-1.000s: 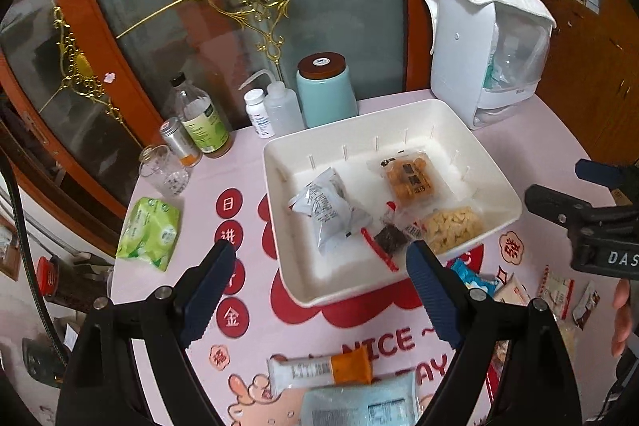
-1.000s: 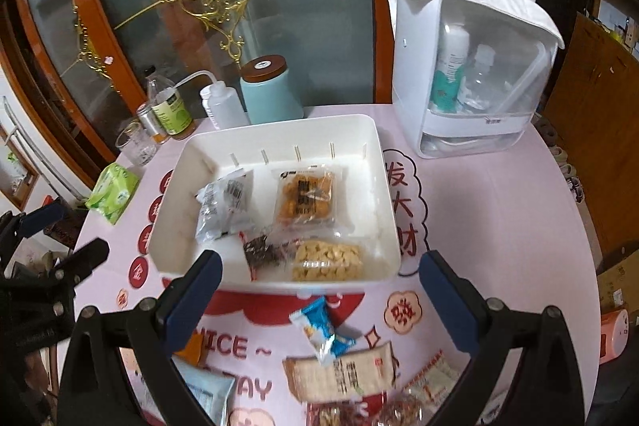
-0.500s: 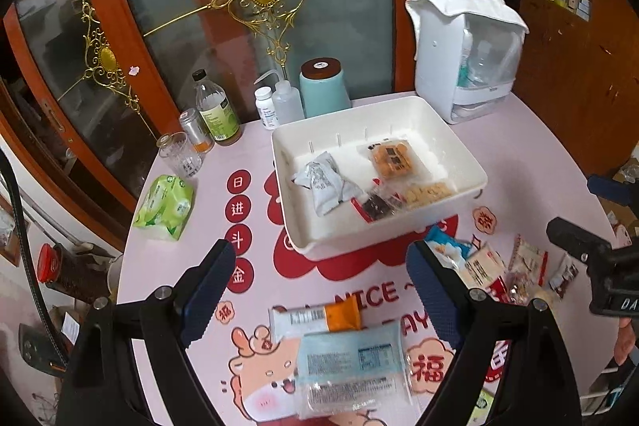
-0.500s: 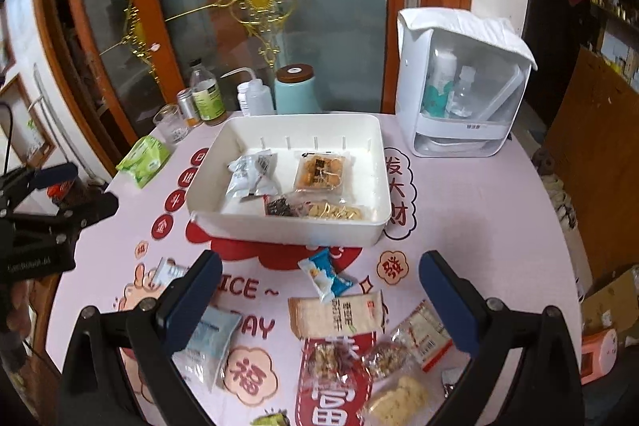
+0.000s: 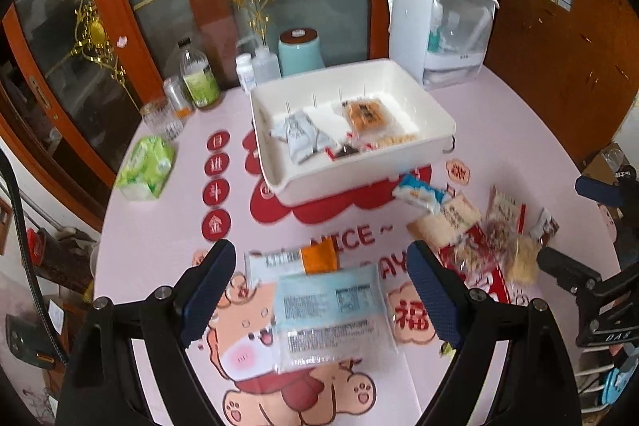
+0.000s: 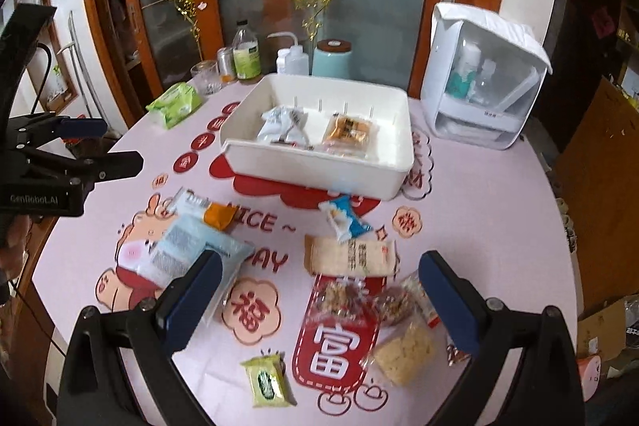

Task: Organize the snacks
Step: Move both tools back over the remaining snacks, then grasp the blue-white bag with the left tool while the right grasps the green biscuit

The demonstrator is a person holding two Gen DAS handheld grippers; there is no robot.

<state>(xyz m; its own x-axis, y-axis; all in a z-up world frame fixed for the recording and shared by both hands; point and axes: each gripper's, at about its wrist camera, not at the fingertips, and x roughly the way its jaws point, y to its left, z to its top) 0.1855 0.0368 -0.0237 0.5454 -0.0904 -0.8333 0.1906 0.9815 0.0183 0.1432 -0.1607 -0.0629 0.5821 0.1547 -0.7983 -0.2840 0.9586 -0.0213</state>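
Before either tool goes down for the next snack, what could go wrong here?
1. The snacks on the right overlap: the blue-white packet lies on the beige wrapper, so the right tool may catch two.
2. The flat pale-blue packet partly covers the orange-ended bar; the left tool could drag the bar along.
3. The white bin already holds several packets near its front wall, so new ones may pile.

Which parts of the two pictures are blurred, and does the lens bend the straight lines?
Left wrist view: the white tray and the blue snack packet are smeared by motion, and the left gripper stays sharp. Right wrist view: the image is sharper overall; only the clear snack bags look soft. In both views the fisheye lens curves the door frame, with dark corners.
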